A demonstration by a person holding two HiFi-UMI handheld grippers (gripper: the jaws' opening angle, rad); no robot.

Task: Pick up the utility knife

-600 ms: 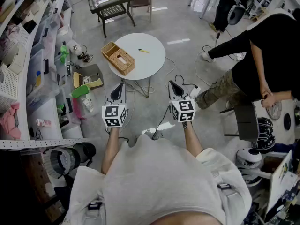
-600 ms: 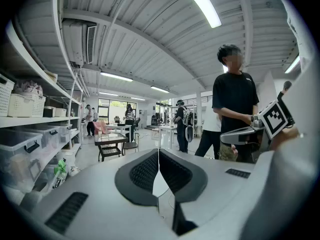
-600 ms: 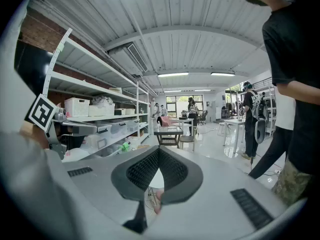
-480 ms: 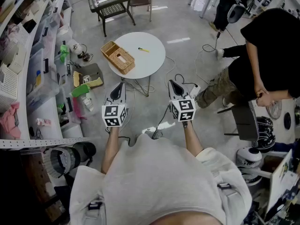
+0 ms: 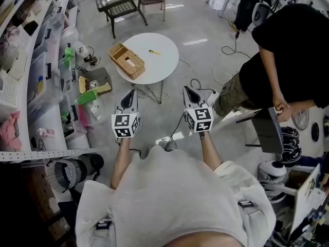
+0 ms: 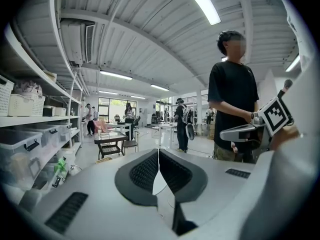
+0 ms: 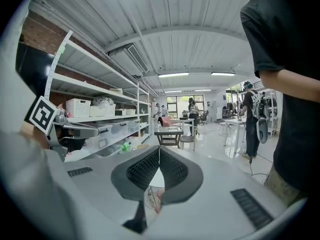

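A small yellow utility knife (image 5: 153,52) lies on the round white table (image 5: 159,68) ahead in the head view, to the right of a wicker basket (image 5: 126,60). My left gripper (image 5: 129,96) and right gripper (image 5: 189,92) are held side by side well short of the table, both pointing toward it. Each has its jaws pressed together with nothing between them, as the left gripper view (image 6: 158,156) and the right gripper view (image 7: 159,155) also show. The knife is not visible in either gripper view.
Shelving with bins and clutter (image 5: 46,71) runs along the left. A black low table (image 5: 119,1) stands beyond the round one. A person in a black shirt (image 5: 288,50) stands close on the right, and cables (image 5: 180,122) trail over the floor.
The round table and floor have shifted slightly left and up in the head view. The person on the right has straightened and moved nearer. Both grippers stay side by side, shut.
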